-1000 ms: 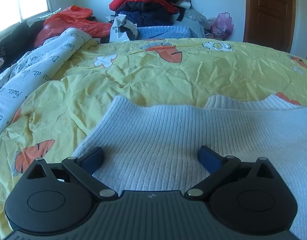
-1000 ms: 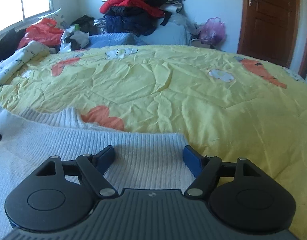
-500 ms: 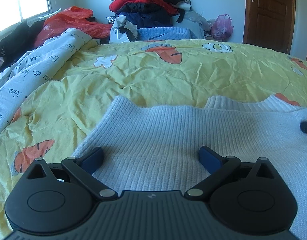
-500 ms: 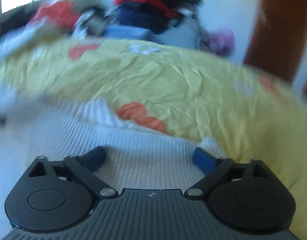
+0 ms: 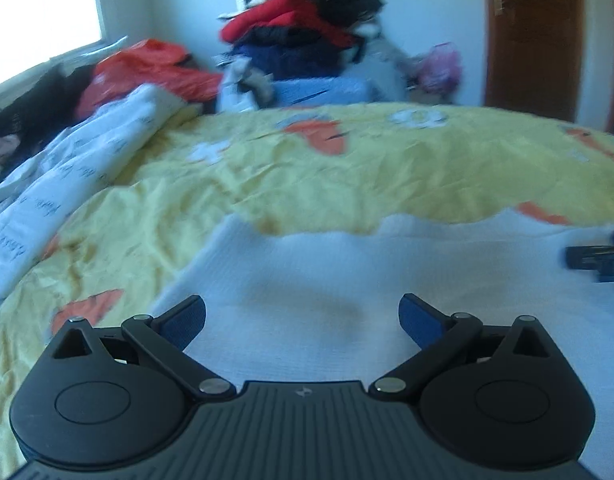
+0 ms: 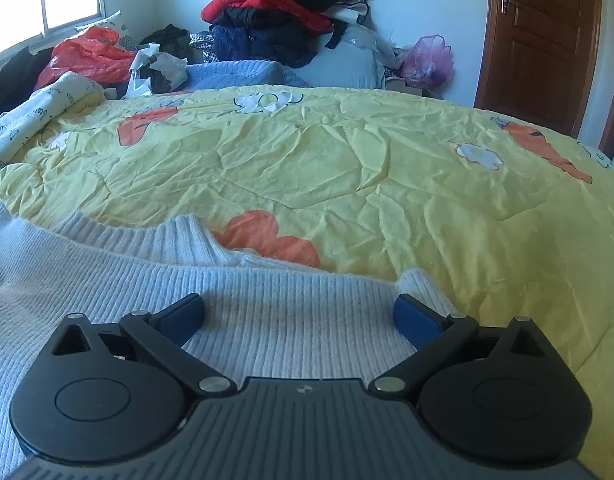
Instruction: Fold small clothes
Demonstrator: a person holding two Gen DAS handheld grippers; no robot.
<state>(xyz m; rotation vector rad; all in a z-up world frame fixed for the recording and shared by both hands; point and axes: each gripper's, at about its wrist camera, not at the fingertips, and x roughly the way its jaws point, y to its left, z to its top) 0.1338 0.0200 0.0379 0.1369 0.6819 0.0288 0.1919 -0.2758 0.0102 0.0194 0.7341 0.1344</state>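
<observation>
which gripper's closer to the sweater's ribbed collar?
Right. The right gripper sits just below the collar; the left gripper is over the sweater's left side, further off.

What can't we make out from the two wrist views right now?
- White sweater: near hem and sleeves, hidden under the gripper bodies and cut off by the frame edges in both views.
- Right gripper: in the left wrist view just a dark blur at the right edge.
- Clothes pile: left wrist view motion-blurred, single garments unreadable.
- Left gripper: contact with the sweater hidden below its fingers.
</observation>
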